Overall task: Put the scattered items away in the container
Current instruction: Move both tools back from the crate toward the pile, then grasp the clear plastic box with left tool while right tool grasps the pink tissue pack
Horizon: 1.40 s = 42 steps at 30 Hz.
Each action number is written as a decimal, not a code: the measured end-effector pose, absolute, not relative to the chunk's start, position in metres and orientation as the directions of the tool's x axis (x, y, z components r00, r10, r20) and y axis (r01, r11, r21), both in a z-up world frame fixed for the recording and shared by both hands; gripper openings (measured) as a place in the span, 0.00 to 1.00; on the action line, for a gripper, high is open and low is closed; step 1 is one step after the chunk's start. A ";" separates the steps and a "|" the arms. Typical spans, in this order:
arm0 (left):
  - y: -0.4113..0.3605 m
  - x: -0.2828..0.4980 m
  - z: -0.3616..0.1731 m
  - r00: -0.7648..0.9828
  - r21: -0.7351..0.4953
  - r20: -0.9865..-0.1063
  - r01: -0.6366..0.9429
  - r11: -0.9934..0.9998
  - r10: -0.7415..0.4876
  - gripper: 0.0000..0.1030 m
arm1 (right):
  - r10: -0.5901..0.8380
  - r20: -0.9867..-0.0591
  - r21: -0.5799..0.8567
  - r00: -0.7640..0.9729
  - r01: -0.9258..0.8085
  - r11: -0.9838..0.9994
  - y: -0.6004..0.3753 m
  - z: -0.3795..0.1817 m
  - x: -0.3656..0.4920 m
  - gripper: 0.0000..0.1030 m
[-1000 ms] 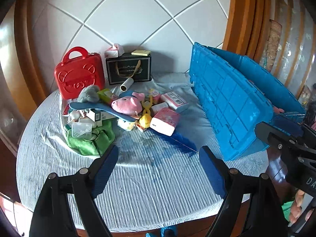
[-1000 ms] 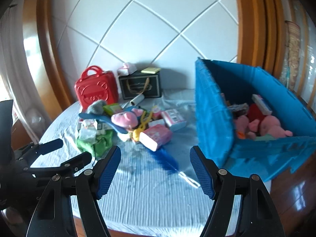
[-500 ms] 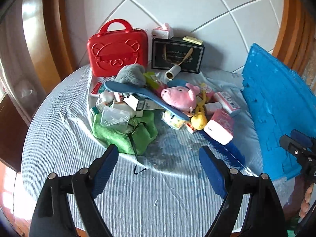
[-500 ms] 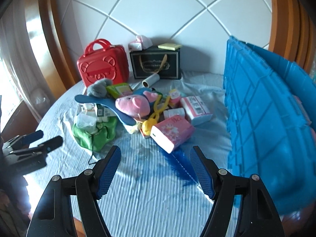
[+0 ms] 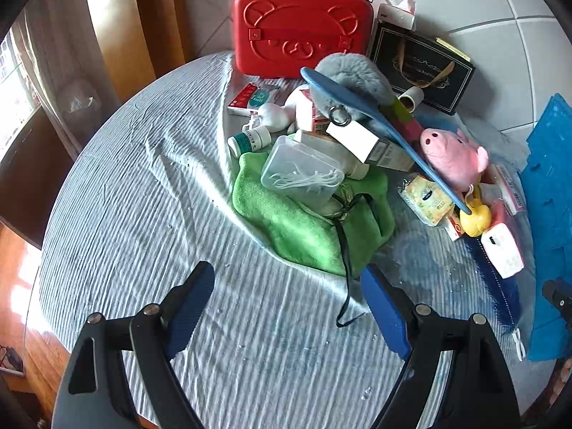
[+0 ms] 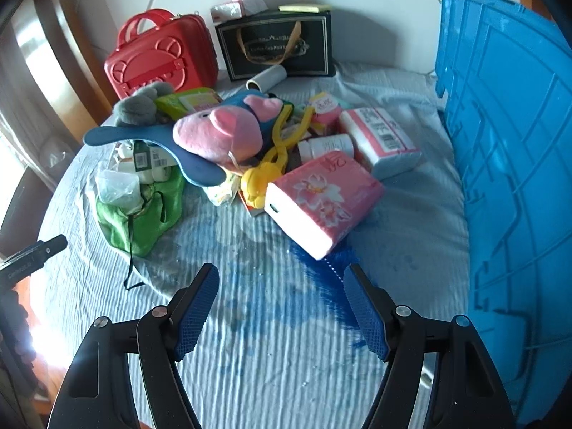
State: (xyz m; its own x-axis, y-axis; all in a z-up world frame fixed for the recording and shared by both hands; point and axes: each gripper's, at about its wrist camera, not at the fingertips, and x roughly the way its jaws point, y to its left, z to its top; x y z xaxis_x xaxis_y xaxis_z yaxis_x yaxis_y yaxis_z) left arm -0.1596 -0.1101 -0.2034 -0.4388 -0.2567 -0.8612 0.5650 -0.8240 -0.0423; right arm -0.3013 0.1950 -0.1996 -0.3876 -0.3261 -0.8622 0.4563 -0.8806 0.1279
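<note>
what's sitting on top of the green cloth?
On the green cloth: a clear plastic box of floss picks, white cartons stacked behind it, and a black cord trailing off its front. Whatever lies under the cloth is covered.

The inside of the blue crate (image 6: 507, 164) is not shown – only its ribbed outer wall is seen, and it is cut off by the right edge in both views. The lettering on the black gift bag (image 5: 425, 68) is too small to be read, and its lower part is hidden behind the pile. The grey plush (image 5: 352, 78) is partly covered by the blue shoehorn (image 5: 379, 121). The pink pig plush (image 6: 218, 136) lies over other items – what lies beneath cannot be told. The print on the small boxes (image 5: 371, 143) is blurred. The pink tissue pack (image 5: 500, 246) is barely seen at the left view's right side.
</note>
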 end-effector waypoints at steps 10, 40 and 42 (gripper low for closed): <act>-0.146 -0.220 -0.230 -0.477 0.004 -0.840 0.474 -0.881 -0.260 0.82 | -0.286 -0.879 0.132 -0.382 0.381 -0.915 0.159 -0.215 -0.310 0.71; -0.201 -0.228 -0.277 -0.529 -0.024 -0.826 0.380 -0.924 -0.196 0.87 | -0.445 -0.870 0.261 -0.214 0.566 -0.782 -0.023 -0.280 -0.306 0.37; -0.207 -0.218 -0.276 -0.534 -0.028 -0.821 0.391 -0.920 -0.202 0.87 | -0.457 -0.866 0.264 -0.204 0.590 -0.763 -0.038 -0.278 -0.302 0.37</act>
